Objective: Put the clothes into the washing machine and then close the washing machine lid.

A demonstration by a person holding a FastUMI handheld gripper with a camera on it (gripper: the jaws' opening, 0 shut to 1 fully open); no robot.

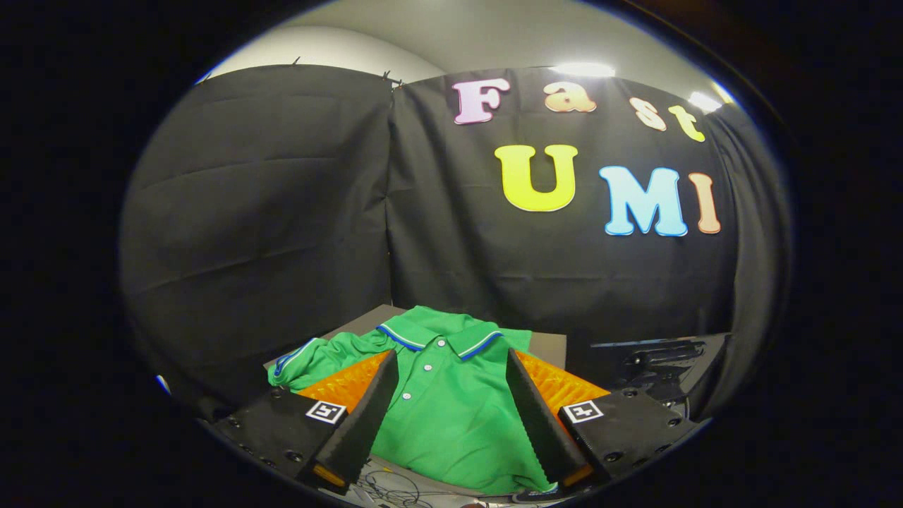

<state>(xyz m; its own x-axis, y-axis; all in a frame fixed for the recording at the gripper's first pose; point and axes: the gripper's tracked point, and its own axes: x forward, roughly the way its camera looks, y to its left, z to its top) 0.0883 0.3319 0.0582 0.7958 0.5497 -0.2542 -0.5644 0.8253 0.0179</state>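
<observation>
Shirt (451, 416): the green polo is lying spread on the surface (547, 344), collar away from the tongs, buttons showing.
Tongs (451, 413): they are hovering spread wide, gripping nothing, the two fingers framing the shirt's chest.
Beyond the shirt: the booth's black cloth wall is hanging close behind the surface.
Right of the tongs: a dark piece of equipment (659, 360) is sitting near; what it is cannot be told.
Progress: the task is looking barely begun; grasping, loading and closing the lid are all remaining.
</observation>
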